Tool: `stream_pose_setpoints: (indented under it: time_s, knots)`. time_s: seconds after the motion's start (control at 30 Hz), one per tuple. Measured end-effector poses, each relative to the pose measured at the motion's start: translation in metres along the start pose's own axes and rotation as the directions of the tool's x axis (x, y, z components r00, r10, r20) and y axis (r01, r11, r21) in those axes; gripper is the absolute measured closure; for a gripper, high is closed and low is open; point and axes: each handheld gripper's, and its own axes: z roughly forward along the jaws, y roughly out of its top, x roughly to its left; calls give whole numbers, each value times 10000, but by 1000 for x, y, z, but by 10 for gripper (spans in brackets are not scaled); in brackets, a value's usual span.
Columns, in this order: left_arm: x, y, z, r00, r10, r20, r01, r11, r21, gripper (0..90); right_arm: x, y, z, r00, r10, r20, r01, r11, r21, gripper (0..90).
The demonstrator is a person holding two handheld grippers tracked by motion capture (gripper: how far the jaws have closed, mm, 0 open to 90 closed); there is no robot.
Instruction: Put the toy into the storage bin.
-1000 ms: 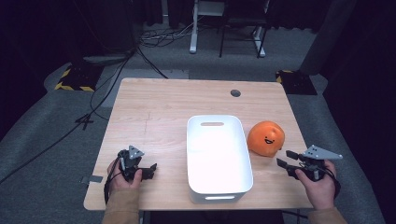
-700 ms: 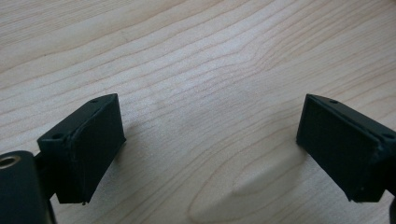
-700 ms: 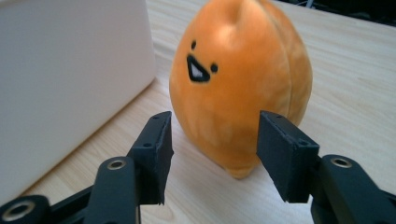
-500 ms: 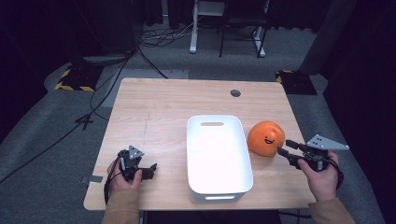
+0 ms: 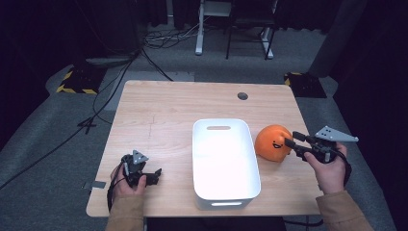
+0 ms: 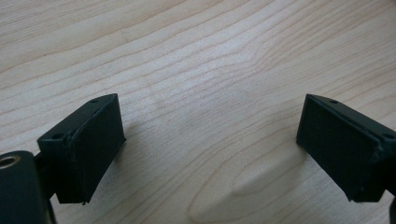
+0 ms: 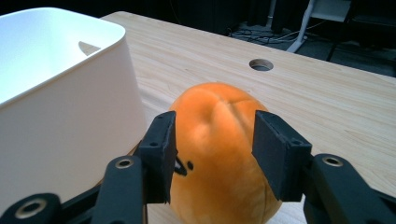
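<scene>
Orange plush toy (image 5: pixel 273 142) sits on the table (image 5: pixel 163 110) in the high view, right at the tips of the right gripper (image 5: pixel 290 142), which comes in level from the right side with the right hand (image 5: pixel 331 166) wrapped round its body and the grey plate riding on top. Just past the toy from that gripper stands one white bin (image 5: pixel 224 163), its near wall close beside the toy. Well off across the bin, the left gripper (image 5: pixel 155 174) rests low near the table's front edge in the left hand (image 5: pixel 126 184), its jaws pointing toward the bin. Count: one toy, one bin, two grippers, and one round hole (image 5: pixel 242 96) in the tabletop far ahead of the right gripper.

Left gripper view now: the left gripper (image 6: pixel 210 140) has its two black jaws spread wide, bare wood grain of the table (image 6: pixel 201 56) between them, nothing held.

Right gripper view: the right gripper (image 7: pixel 214 144) has been closing its jaws, and they stand on either side of the orange plush toy (image 7: pixel 217 140), which sits between them; whether the pads actually press on it I cannot tell. The toy's small dark face marks peek out by the left jaw. The white bin (image 7: pixel 70 98) rises close on the left of the jaws, hemming that side in, and the hole (image 7: pixel 261 64) lies ahead, beyond the toy, on open table (image 7: pixel 336 107)
</scene>
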Motion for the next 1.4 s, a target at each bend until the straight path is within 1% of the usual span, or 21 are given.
stream_pose_setpoints:
  time_s: [0.1, 0.13, 0.27, 0.3, 0.33, 0.37, 0.4, 0.43, 0.47, 0.53, 0.57, 0.6, 0.63, 0.77, 0.93, 1.0, 1.03, 1.17, 1.23, 1.3, 1.4]
  knots:
    - [0, 0, 0, 10000, 2, 2, -2, 10000, 3, 78, -4, 3, 5, 9999, 167, 7, -167, 9998, -59, 532]
    - [0, 0, 0, 10000, 1, 2, -1, 10000, 1, 78, -5, 4, 7, 9998, 177, -65, -177, 9998, 14, 539]
    - [0, 0, 0, 10000, 1, 1, -1, 10000, 1, 78, -12, 6, 18, 10000, 68, -38, -67, 9999, 125, 539]
    - [0, 0, 0, 10000, 0, 2, 0, 10000, 0, 78, -13, 6, 21, 9999, 150, -17, -150, 9998, 135, 546]
    - [0, 0, 0, 10000, 2, 1, -2, 10000, 3, 78, -14, 5, 25, 9999, 156, -48, -155, 9995, 267, 600]
    - [0, 0, 0, 10000, 3, 1, -3, 10000, 3, 78, -16, 4, 26, 9999, 12, -145, -7, 9994, 334, 624]
    - [0, 0, 0, 10000, 3, 1, -3, 10000, 0, 78, -16, 4, 29, 9994, 208, -281, -200, 9994, 276, 677]
    - [0, 0, 0, 10000, 1, 2, -1, 10000, 2, 78, -17, 4, 29, 9991, 62, -419, -50, 9995, 301, 711]
    - [0, 0, 0, 10000, 4, 0, -4, 10000, 1, 78, -16, 4, 29, 9991, 40, -430, -27, 9996, 296, 749]
    - [0, 0, 0, 10000, 0, 2, 0, 10000, 1, 78, -13, 6, 27, 9990, -108, -428, 126, 9991, 414, 802]
    - [0, 0, 0, 10000, 2, 3, -2, 10000, 4, 78, -12, 7, 27, 9987, -197, -478, 218, 9988, 430, 814]
    - [0, 0, 0, 10000, -2, 2, 2, 10000, 0, 78, -10, 8, 26, 9988, -225, -437, 242, 9990, 378, 821]
    - [0, 0, 0, 10000, 1, 1, -1, 10000, 1, 78, -9, 9, 25, 9985, -372, -396, 389, 9984, 419, 824]
    - [0, 0, 0, 10000, 0, 3, 0, 10000, 2, 78, -6, 12, 19, 9978, -333, -567, 352, 9989, 324, 833]
    - [0, 0, 0, 10000, 0, 1, 0, 10000, 1, 78, -1, 17, 8, 9964, -433, -733, 447, 9988, 180, 834]
    - [0, 0, 0, 10000, 1, 1, -1, 10000, 2, 78, -1, 21, 3, 9954, -536, -794, 545, 9985, 95, 834]
    - [0, 0, 0, 10000, -1, 3, 1, 10000, 0, 78, 1, 23, 0, 9955, -500, -810, 502, 9987, 2, 834]
    - [0, 0, 0, 10000, 3, 2, -3, 10000, 3, 78, 3, 32, -10, 9936, -720, -875, 708, 9974, -167, 834]
    - [0, 0, 0, 10000, -1, 3, 1, 10000, 3, 78, 4, 36, -14, 9934, -657, -942, 639, 9977, -214, 834]
    - [0, 0, 0, 10000, 0, 2, 0, 10000, 4, 78, 5, 40, -19, 9919, -755, -1024, 728, 9969, -300, 834]
    - [0, 0, 0, 10000, -2, 2, 2, 10000, 0, 78, 9, 47, -25, 9902, -753, -1180, 704, 9965, -454, 834]
